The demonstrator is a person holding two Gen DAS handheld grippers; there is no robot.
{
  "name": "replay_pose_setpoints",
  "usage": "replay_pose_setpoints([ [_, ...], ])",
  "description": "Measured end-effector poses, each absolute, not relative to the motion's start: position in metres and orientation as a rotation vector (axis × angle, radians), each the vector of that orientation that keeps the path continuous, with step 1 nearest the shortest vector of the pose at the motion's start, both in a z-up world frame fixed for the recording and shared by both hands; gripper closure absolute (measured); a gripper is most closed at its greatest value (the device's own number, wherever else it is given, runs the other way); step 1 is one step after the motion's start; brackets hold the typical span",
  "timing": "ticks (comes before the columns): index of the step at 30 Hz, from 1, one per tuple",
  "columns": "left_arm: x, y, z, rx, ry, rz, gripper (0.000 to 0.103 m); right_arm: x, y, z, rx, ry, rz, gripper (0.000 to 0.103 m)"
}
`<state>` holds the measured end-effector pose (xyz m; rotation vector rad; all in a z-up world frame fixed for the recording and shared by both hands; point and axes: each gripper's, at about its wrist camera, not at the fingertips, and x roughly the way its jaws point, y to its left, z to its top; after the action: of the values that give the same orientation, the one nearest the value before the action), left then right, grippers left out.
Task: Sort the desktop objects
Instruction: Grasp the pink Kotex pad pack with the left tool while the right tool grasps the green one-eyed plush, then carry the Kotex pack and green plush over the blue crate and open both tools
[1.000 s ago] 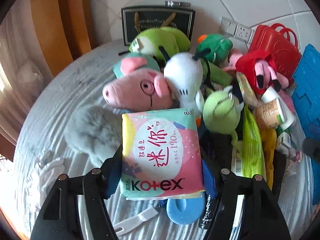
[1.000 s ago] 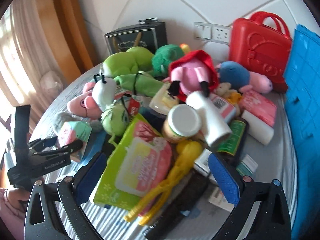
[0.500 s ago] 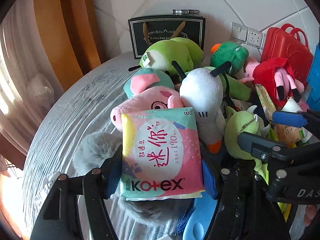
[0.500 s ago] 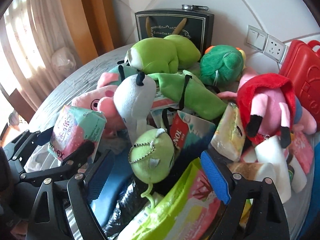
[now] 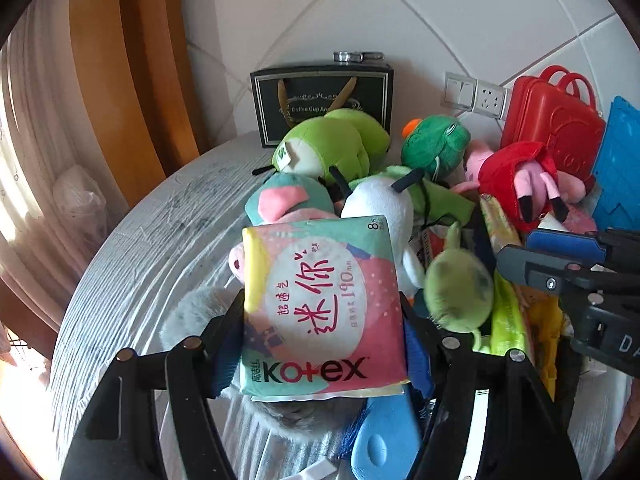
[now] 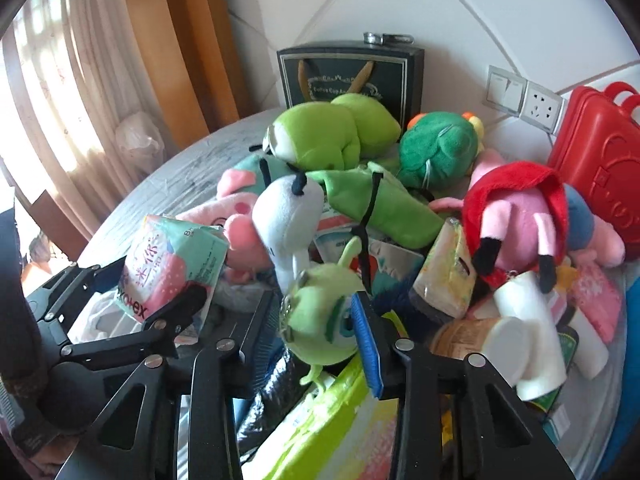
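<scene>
My left gripper (image 5: pixel 320 340) is shut on a pink and teal Kotex pad pack (image 5: pixel 320 300), held upright above the striped table; the same pack (image 6: pixel 168 268) shows at the left of the right wrist view. My right gripper (image 6: pixel 316 324) has a small green one-eyed plush (image 6: pixel 316 296) with a ball chain between its pads. Its jaws are closing, and the pads press the plush's sides. In the left wrist view this plush (image 5: pixel 456 292) is blurred, just right of the pack.
A pile of toys fills the table's middle: pink pig (image 6: pixel 240 232), white plush (image 6: pixel 284 216), light green plush (image 6: pixel 320 136), dark green frog (image 6: pixel 436 152), red-hooded doll (image 6: pixel 516 208). A black gift bag (image 6: pixel 352 76) and red case (image 6: pixel 592 152) stand behind. Bare tabletop (image 5: pixel 160 240) lies left.
My right gripper swung left across the pile and closed from wide open onto the green one-eyed plush. The left gripper kept the pad pack and rose a little.
</scene>
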<state>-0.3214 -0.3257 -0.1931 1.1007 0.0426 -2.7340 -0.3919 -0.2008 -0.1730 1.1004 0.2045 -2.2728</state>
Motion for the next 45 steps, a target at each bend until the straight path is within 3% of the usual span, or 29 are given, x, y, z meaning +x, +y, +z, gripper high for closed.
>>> replay_pose_setpoints([
  [10, -0.290, -0.334, -0.180, 1.102, 0.061, -2.724, 0.036, -0.356, -0.186, -0.145, 1.111, 0.236, -2.307, 0.063],
  [13, -0.289, -0.339, -0.186, 1.112, 0.061, -2.717, 0.036, -0.354, -0.196, -0.156, 1.137, 0.261, -2.297, 0.047],
  [14, -0.290, -0.341, -0.187, 1.113, 0.060, -2.718, 0.036, -0.355, -0.201, -0.160, 1.145, 0.272, -2.293, 0.035],
  [15, -0.292, -0.342, -0.189, 1.115, 0.057, -2.715, 0.036, -0.357, -0.203, -0.164, 1.154, 0.275, -2.287, 0.029],
  [25, -0.338, -0.350, -0.236, 1.239, 0.053, -2.678, 0.036, -0.409, -0.236, -0.211, 1.276, 0.364, -2.226, 0.030],
  [28, -0.344, -0.344, -0.239, 1.224, -0.023, -2.676, 0.036, -0.427, -0.242, -0.226, 1.321, 0.364, -2.199, 0.030],
  [30, -0.346, -0.343, -0.240, 1.224, -0.031, -2.681, 0.036, -0.435, -0.244, -0.233, 1.342, 0.361, -2.177, 0.039],
  [33, -0.345, -0.345, -0.238, 1.226, -0.015, -2.686, 0.036, -0.438, -0.246, -0.239, 1.357, 0.361, -2.142, 0.040],
  [45, -0.295, -0.326, -0.163, 1.020, 0.026, -2.840, 0.036, -0.367, -0.208, -0.141, 1.066, 0.292, -2.320, 0.041],
])
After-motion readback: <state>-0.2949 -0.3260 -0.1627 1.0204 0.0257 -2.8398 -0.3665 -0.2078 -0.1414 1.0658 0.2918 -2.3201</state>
